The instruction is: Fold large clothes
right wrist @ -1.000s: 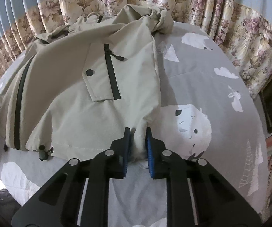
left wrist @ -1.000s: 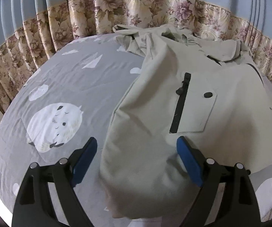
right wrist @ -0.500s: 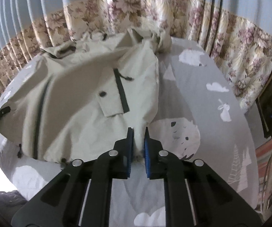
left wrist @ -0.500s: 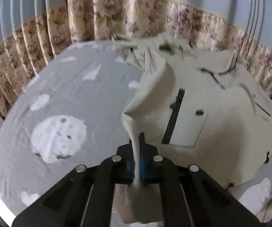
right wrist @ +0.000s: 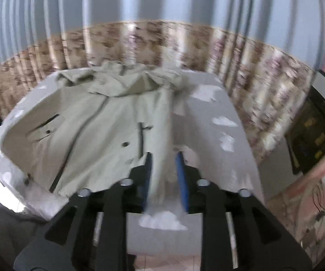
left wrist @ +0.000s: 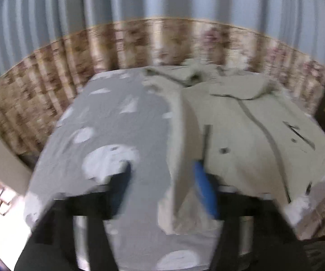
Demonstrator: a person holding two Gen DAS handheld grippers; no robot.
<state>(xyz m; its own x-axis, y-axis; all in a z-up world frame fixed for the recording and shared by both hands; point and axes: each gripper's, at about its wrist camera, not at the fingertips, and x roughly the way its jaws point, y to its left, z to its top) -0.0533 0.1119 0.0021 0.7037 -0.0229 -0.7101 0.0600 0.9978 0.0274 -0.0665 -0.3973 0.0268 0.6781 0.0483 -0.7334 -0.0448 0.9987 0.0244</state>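
A large beige jacket (left wrist: 248, 140) with black zips and snap buttons lies spread on the grey patterned bed (left wrist: 121, 122). In the left wrist view its left sleeve (left wrist: 182, 162) hangs as a raised fold between my fingers. My left gripper (left wrist: 162, 187) is open wide, the blue pad (left wrist: 204, 192) just right of the fold. In the right wrist view the jacket (right wrist: 90, 131) lies left, and its right sleeve (right wrist: 162, 153) stands between the blue pads (right wrist: 181, 178). My right gripper (right wrist: 163, 178) is open with a gap on both sides of the cloth. Both views are blurred.
Floral and blue striped curtains (left wrist: 140, 40) hang behind the bed. A dark cabinet (right wrist: 316, 135) stands to the right of the bed. The bed's near edge (right wrist: 158, 248) and tiled floor show below my right gripper.
Both grippers were shut on the sleeves half a second ago and have now opened. Both have risen and pulled back, so more of the bed shows.
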